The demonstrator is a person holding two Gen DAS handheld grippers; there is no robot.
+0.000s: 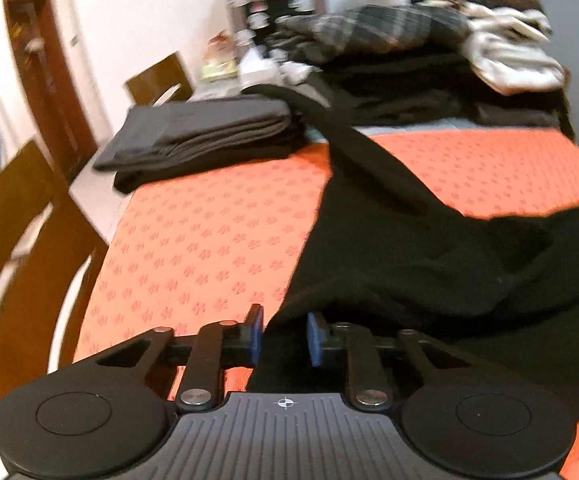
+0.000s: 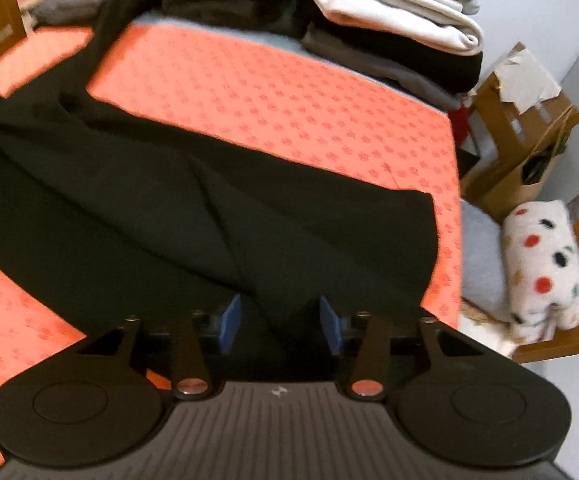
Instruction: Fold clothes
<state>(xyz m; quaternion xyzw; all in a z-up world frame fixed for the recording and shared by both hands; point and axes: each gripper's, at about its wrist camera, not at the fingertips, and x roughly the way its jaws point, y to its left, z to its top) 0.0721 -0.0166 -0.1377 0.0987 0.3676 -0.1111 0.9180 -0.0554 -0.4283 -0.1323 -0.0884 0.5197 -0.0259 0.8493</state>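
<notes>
Orange-patterned counter [image 1: 209,232], cluttered room. Black garment [image 2: 169,208] sprawls across near edge toward right corner — soft, limp, light, slides easily. Left gripper [image 1: 285,334], right gripper [image 2: 281,322]: jaws narrow, cloth between, pinch unclear. Best hold — hem corners.

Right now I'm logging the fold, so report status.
Left gripper on black garment edge. Right gripper astride it, grip unclear. Folded stack clear of it.

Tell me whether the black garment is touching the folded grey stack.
Cannot tell. In the left wrist view, the black garment runs a narrow strip up past the folded grey stack, but blur hides whether they meet.
</notes>
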